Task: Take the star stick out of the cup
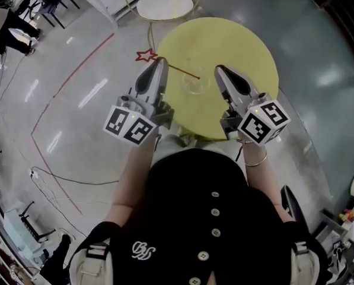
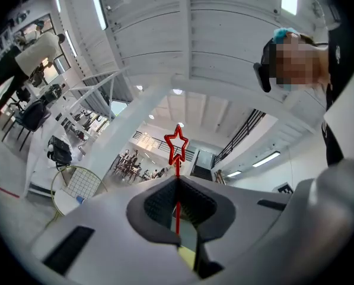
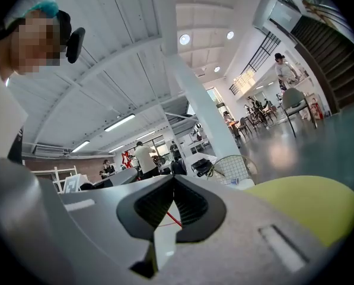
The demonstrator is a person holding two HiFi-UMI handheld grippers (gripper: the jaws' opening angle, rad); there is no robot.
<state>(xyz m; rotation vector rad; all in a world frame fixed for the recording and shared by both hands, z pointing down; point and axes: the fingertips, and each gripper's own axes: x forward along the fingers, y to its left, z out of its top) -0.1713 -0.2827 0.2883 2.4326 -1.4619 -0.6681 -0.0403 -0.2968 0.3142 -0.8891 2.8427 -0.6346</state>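
**Desk:** Where does the job stand in this shot?

**Operator:** Over the round yellow counter (image 1: 248, 46), my left gripper (image 2: 177, 181) is clamped on the star stick (image 2: 177, 161). The thin red shaft is pinched between the jaws and the outlined star sits just past their tips. So the grasp, as I judge it, is done.

**Desk:** And the cup?

**Operator:** The clear cup (image 1: 194, 85) stands upright on the counter, between my two grippers. From the head view the stick slants from the star, out beyond the counter's edge, back towards the cup, and its plain end lies at or just over the rim. I cannot tell whether that end has cleared the glass.

**Desk:** What is your right gripper doing?

**Operator:** My right gripper (image 3: 172, 178) has its jaws together with nothing between them. It hangs near the cup's far side, and I see no contact with the cup.

**Desk:** What is left, then?

**Operator:** By my reading, the last stretch is carrying the stick well clear of the cup without tipping the cup over.
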